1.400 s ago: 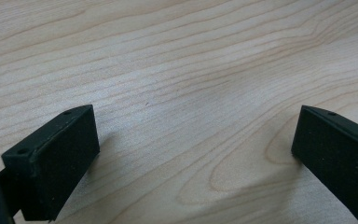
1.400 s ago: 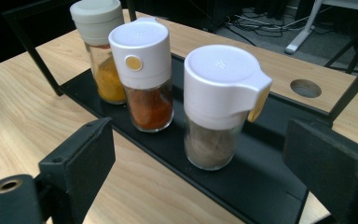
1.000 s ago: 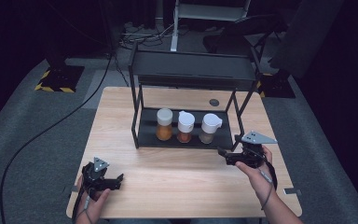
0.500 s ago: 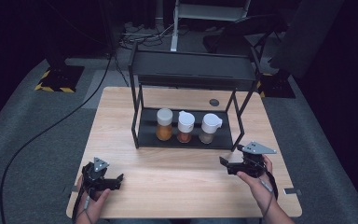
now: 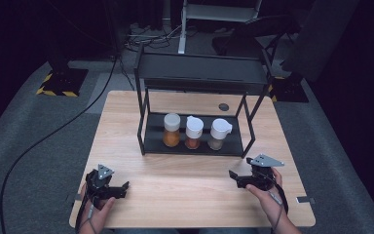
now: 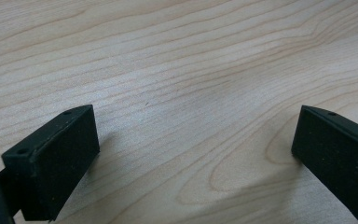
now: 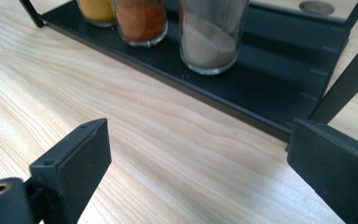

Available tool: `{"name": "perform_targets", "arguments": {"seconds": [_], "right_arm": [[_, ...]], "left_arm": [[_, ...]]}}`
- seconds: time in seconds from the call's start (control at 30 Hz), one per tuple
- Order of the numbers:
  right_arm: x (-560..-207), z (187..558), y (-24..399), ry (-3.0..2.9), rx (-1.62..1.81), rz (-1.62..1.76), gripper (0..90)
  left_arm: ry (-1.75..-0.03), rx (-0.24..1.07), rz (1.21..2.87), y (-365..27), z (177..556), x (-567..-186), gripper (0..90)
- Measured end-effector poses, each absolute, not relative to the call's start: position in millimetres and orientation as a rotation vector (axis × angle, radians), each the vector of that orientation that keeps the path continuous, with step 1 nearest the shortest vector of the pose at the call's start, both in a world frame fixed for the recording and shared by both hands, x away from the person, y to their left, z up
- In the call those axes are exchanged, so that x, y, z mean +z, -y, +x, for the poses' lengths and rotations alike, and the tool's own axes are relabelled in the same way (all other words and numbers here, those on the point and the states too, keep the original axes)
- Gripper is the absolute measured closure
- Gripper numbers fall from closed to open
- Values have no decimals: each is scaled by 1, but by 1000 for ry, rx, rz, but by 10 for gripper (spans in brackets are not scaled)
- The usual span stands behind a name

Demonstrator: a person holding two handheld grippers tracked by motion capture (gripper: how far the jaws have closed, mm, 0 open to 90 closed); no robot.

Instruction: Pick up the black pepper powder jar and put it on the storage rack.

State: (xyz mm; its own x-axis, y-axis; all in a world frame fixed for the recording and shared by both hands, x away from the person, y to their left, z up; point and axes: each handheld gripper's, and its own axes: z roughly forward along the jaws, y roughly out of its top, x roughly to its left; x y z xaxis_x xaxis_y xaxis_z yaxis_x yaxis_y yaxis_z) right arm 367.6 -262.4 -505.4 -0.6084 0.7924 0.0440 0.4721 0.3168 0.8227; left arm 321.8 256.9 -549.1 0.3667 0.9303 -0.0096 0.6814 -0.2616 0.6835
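While both wide-open, empty grippers, left gripper (image 5: 119, 187) and right gripper (image 5: 236, 178), near the rack (image 5: 195, 146), bare table (image 5: 185, 195) between

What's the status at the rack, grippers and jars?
Both grippers open, empty: left gripper low over table, right gripper near rack. Three spice jars upright on lower shelf. Nothing in the way.

Your tabletop (image 5: 195, 195) was evenly lit from above, surroundings dark; high view soft, gripper views sharp, shadows faint.

No readable text, label or number appears anywhere.
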Motion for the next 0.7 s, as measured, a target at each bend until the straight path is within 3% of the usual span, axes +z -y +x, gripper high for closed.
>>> {"name": "perform_targets", "arguments": {"seconds": [0.7], "right_arm": [[-537,366,266,-2269,1156,1180,58]], "left_arm": [[-1389,538,2032,-257,322,-549,3]]}}
